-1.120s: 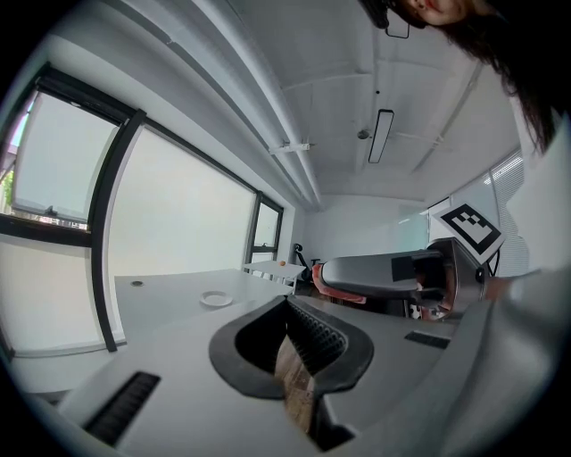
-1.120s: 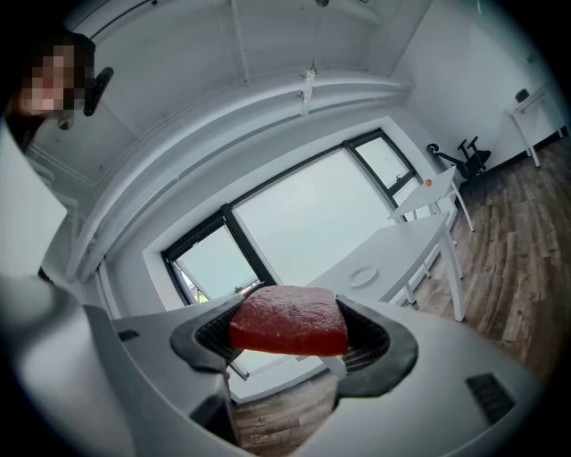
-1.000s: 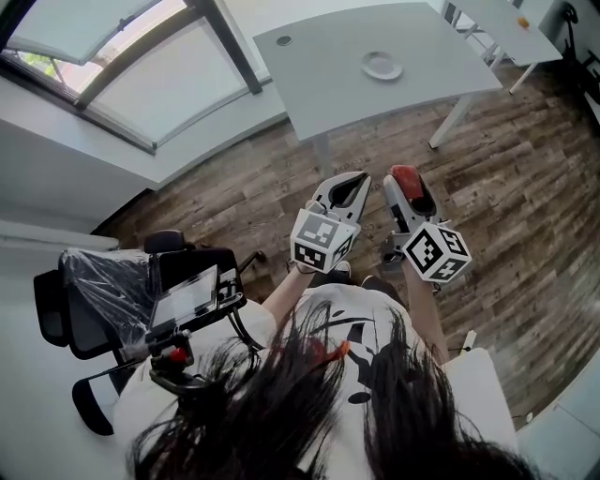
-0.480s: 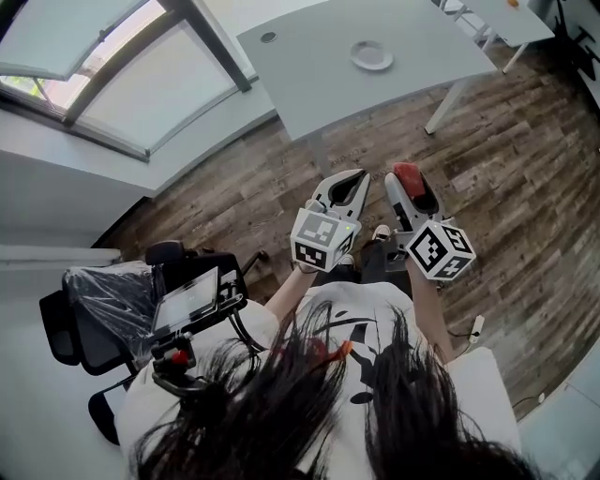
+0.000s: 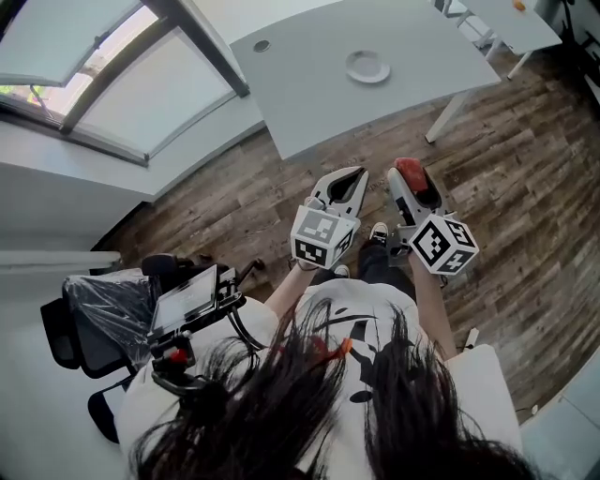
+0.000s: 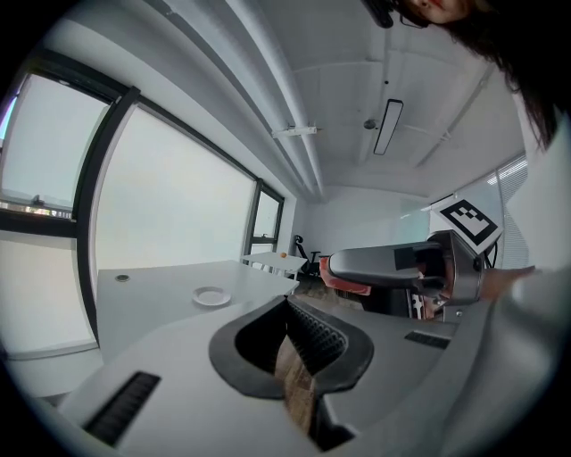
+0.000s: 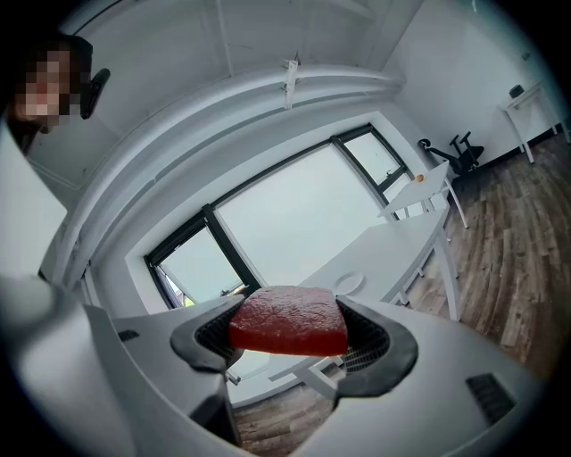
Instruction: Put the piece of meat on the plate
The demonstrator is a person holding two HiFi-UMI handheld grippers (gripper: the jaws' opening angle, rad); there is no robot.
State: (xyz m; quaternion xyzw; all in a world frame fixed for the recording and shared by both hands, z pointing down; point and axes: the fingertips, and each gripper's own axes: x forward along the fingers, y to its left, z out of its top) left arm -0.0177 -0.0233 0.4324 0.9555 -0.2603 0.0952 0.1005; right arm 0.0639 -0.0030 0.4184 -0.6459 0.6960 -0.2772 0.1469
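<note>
A red slab of meat (image 7: 290,319) sits crosswise between the fingers of my right gripper (image 7: 290,337), which is shut on it. In the head view the meat (image 5: 410,172) and the right gripper (image 5: 413,180) hang over the wooden floor, short of the table. A small round white plate (image 5: 367,67) lies on the grey table (image 5: 309,94) ahead. The plate (image 6: 211,296) also shows in the left gripper view, and in the right gripper view the plate (image 7: 350,283) lies beyond the meat. My left gripper (image 5: 357,173) is beside the right one, shut and holding nothing.
A black office chair wrapped in plastic (image 5: 98,309) and a stand with a screen (image 5: 192,295) are at the lower left. A second white table (image 5: 511,26) with a small orange thing (image 5: 518,6) stands at the top right. Big windows (image 5: 103,66) run along the left.
The person has stepped a little toward the grey table, carrying both grippers forward side by side. The meat stays clamped in the right gripper.
</note>
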